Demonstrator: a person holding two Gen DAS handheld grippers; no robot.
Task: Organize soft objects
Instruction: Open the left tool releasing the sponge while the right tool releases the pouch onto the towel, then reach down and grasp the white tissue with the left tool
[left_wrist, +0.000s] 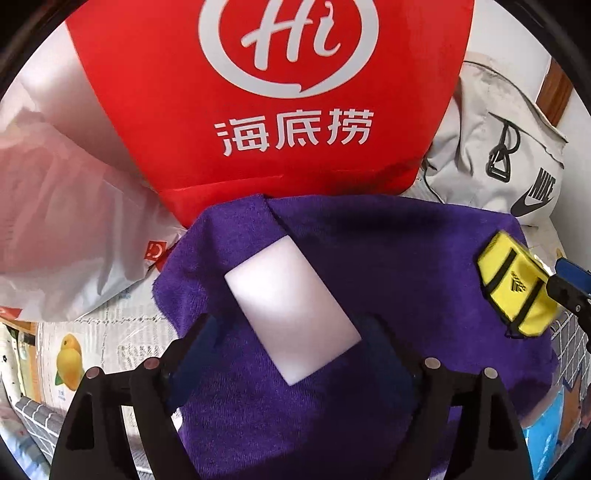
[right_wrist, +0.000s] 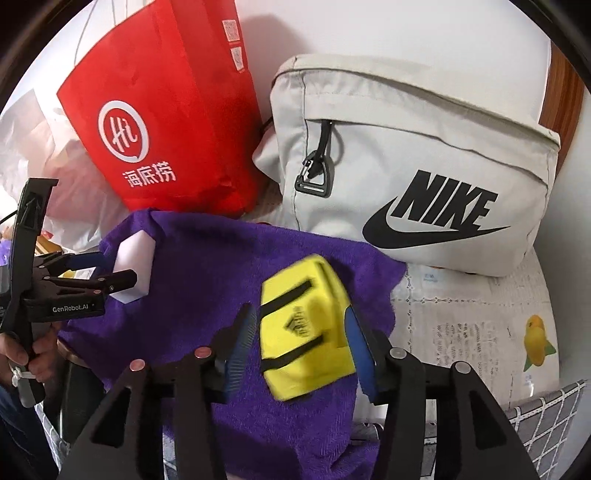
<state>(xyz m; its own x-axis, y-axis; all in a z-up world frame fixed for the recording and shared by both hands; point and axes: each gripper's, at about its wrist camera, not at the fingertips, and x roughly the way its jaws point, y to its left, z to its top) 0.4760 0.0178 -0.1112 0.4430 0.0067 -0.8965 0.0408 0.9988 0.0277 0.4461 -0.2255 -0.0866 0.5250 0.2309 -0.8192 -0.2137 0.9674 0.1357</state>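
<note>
A purple towel (left_wrist: 369, 266) lies spread on the table; it also shows in the right wrist view (right_wrist: 207, 273). A white foam block (left_wrist: 291, 310) rests on it, tilted, between the open fingers of my left gripper (left_wrist: 295, 332), which do not grip it; the block also shows in the right wrist view (right_wrist: 133, 264), with my left gripper (right_wrist: 110, 271) around it. A small yellow soft bag (right_wrist: 304, 328) with black straps sits between the blue pads of my right gripper (right_wrist: 301, 332), which is shut on it over the towel. In the left wrist view the yellow bag (left_wrist: 513, 286) is at the towel's right edge.
A red paper bag (left_wrist: 273, 99) stands behind the towel, also in the right wrist view (right_wrist: 166, 110). A grey Nike bag (right_wrist: 410, 177) leans on the wall at the right. A white plastic bag (left_wrist: 62, 229) lies left. A lemon-print tablecloth (right_wrist: 480, 332) covers the table.
</note>
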